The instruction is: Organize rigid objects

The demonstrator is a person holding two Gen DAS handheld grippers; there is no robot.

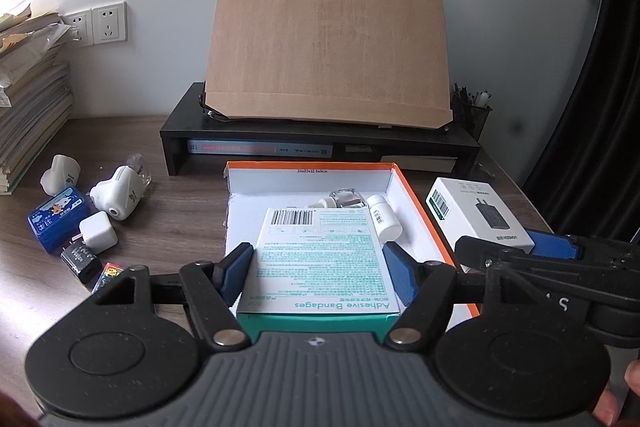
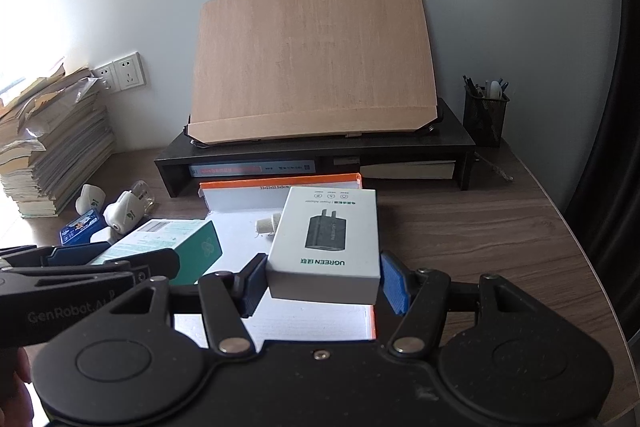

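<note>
My left gripper (image 1: 320,273) is shut on a teal-and-white adhesive bandages box (image 1: 320,259) and holds it over the orange-edged white tray box (image 1: 312,173). In that tray lie a small white bottle (image 1: 385,217) and a clear item (image 1: 346,197). My right gripper (image 2: 322,285) is shut on a white UGREEN power adapter box (image 2: 328,239), held over the tray's right edge (image 2: 280,179). The adapter box (image 1: 478,213) shows in the left view too, and the bandages box (image 2: 172,247) in the right view.
Loose chargers and plugs (image 1: 116,197), a blue tin (image 1: 60,219) and a black adapter (image 1: 82,261) lie left of the tray. A black monitor riser (image 1: 320,139) with a wooden board (image 1: 328,47) stands behind. Paper stack (image 1: 28,99) at left, pen holder (image 2: 486,115) at right.
</note>
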